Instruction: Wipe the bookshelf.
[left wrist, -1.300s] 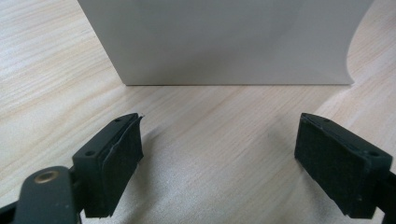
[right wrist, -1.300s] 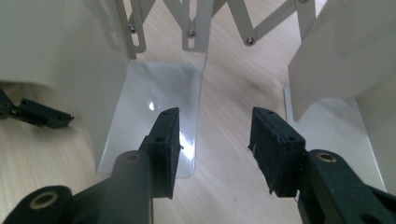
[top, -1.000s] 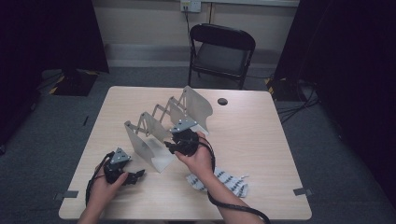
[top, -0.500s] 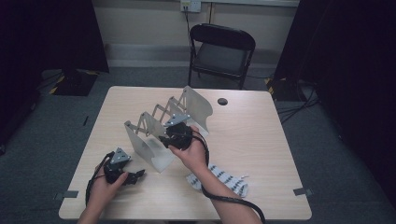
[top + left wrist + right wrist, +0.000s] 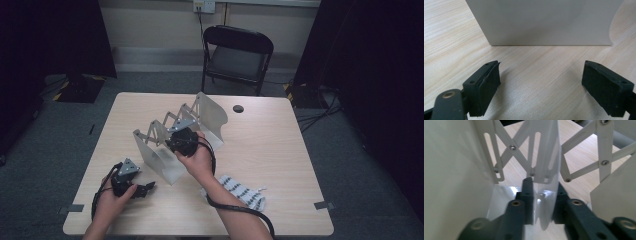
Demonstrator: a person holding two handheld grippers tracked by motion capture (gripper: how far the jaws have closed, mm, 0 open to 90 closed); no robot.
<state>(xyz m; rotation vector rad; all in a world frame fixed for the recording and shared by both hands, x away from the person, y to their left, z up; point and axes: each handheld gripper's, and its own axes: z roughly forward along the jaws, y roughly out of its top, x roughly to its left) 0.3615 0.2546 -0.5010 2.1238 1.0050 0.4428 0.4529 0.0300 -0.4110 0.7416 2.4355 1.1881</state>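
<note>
A white metal expanding rack (image 5: 177, 132) stands near the middle of a pale wooden table (image 5: 280, 150), running from the near left toward the far right. It is made of upright flat panels joined along the top by crossed scissor links (image 5: 511, 147) with small rivets.

The right gripper (image 5: 182, 141) is at the rack's middle. In the right gripper view its two black jaws sit on either side of one thin upright panel (image 5: 545, 157), a pad against each face, so it has that panel in its grip; the jaws have just been closing on it. Another wide white panel (image 5: 454, 170) rises just to the left in that view, and more links cross to the right. The person's right hand (image 5: 197, 160) wraps the gripper from the near side, with a black cable (image 5: 235, 210) trailing back along the forearm.

The left gripper (image 5: 142, 189) lies low on the table at the near left, just in front of the rack's nearest end panel (image 5: 544, 22). Its jaws stand wide apart with only bare tabletop between them, and they touch nothing. The left hand (image 5: 112, 197) holds it.

On the near right of the table, beside the right forearm, lies a white cloth with dark stripes (image 5: 242, 192). A small dark round hole (image 5: 238, 108) sits near the table's far edge. Beyond the table stands a black folding chair (image 5: 235, 55) on grey carpet.
</note>
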